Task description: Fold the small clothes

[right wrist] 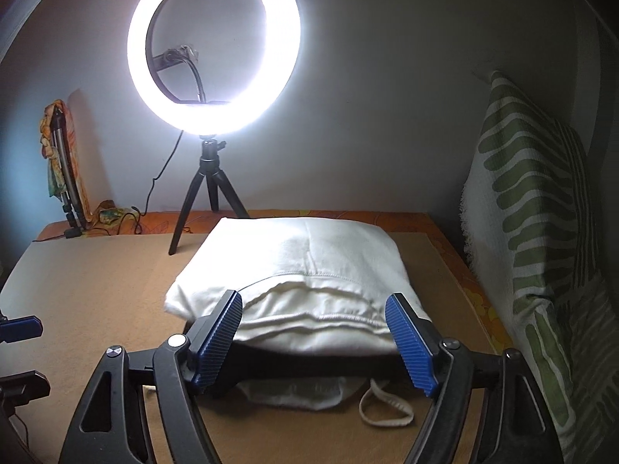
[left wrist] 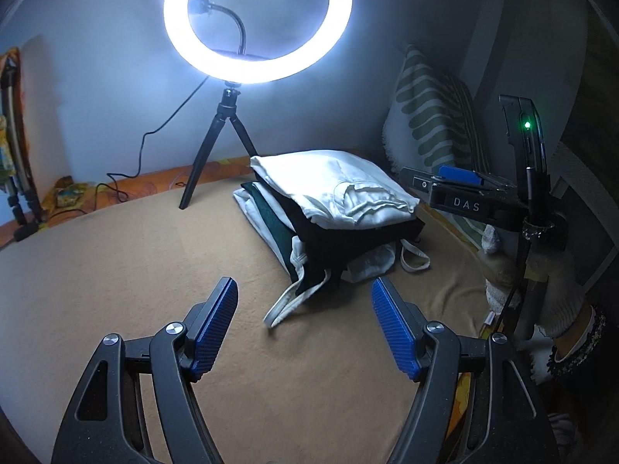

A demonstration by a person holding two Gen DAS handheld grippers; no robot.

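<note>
White folded garment [right wrist: 294, 266] tops the clothes stack [left wrist: 329, 228] on the tan blanket [left wrist: 135, 263] | left gripper [left wrist: 303, 328] fingers spread, empty, short of stack | right gripper [right wrist: 313, 338] fingers spread, straddling its near edge | risk: pinching several layers could drag the stack askew

A lit ring light [right wrist: 214, 48] on a small black tripod [right wrist: 209, 201] stands at the back of the bed, close to a plain pale wall [right wrist: 387, 96]. A tan blanket [left wrist: 116, 270] covers the bed, with an orange patterned sheet [right wrist: 406, 222] showing along its far edge. A green-and-white pillow [right wrist: 530, 208] leans upright on the right. A black cable [left wrist: 131, 162] trails from the light down to the left.
</note>
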